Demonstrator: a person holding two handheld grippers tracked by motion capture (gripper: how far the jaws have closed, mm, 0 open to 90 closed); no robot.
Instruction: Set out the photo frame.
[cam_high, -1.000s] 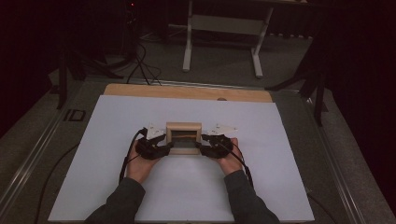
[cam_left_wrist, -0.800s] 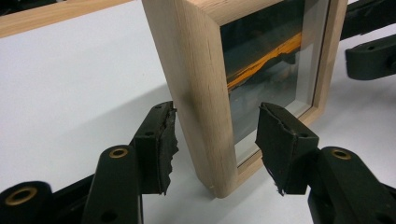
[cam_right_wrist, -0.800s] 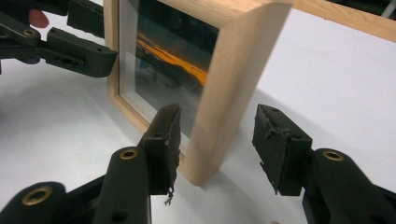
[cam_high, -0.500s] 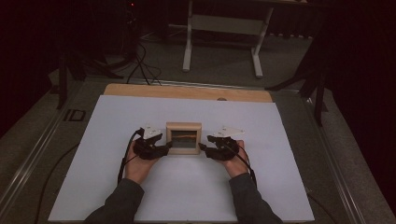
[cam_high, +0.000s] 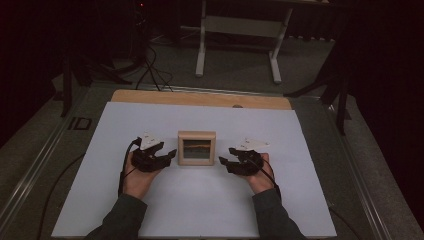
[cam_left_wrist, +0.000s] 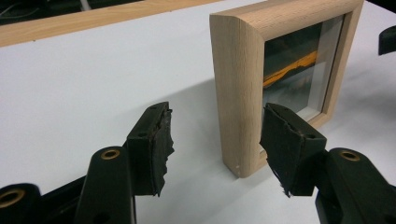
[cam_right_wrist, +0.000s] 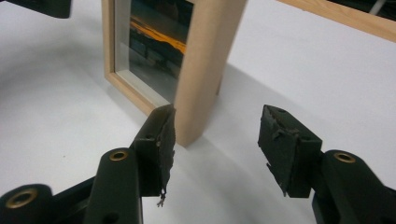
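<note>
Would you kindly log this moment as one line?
frame: upright on sheet | left gripper: open beside frame | right gripper: open beside frame

One wooden frame (cam_high: 197, 147) stands on one white desk (cam_high: 200, 210), with one picture (cam_left_wrist: 289, 70) behind its glass. Two grippers are there, a left gripper (cam_high: 167, 156) and a right gripper (cam_high: 226, 160), each with two black jaws and one grey plate on top, and each held by one hand, so two hands and two sleeves. One white stand (cam_high: 239, 25) with two legs is on the floor beyond the desk.
</note>
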